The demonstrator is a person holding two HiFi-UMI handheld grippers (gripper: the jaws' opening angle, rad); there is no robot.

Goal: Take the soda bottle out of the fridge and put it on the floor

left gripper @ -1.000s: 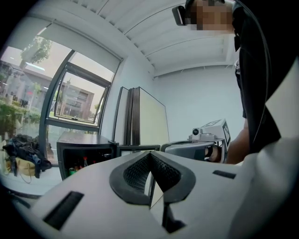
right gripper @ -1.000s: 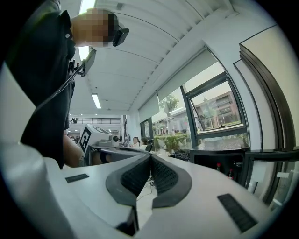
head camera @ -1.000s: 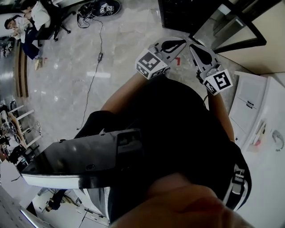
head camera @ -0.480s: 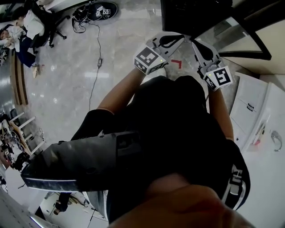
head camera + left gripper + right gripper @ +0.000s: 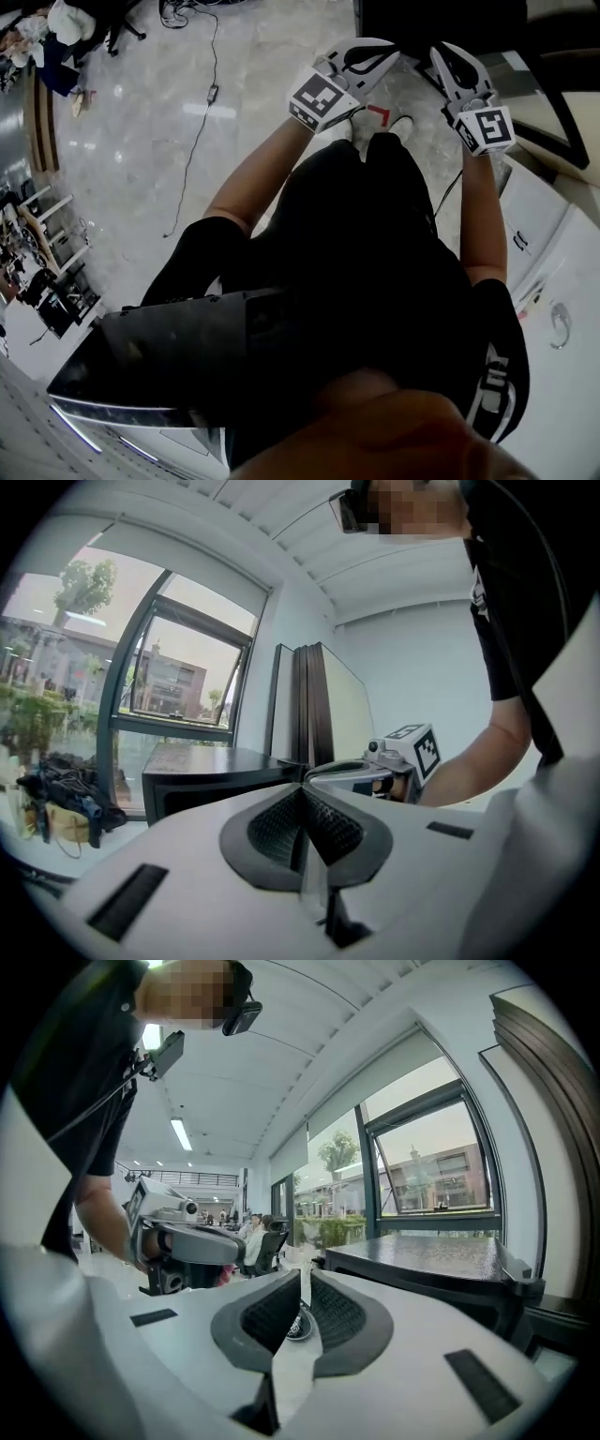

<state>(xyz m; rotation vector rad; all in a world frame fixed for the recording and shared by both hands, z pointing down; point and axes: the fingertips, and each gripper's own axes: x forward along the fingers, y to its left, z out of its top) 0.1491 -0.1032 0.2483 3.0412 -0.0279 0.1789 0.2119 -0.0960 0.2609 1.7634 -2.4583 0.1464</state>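
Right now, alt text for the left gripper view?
Left gripper, jaws shut and empty, points toward a black cabinet by a window. The right gripper is alongside at the right, with the person's forearm behind it.

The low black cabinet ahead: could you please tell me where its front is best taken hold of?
No handle shows on the low black box-shaped cabinet, so I would hook the front panel's upper edge, just beneath the flat top, coming in level from the front. Which side is hinged cannot be told.
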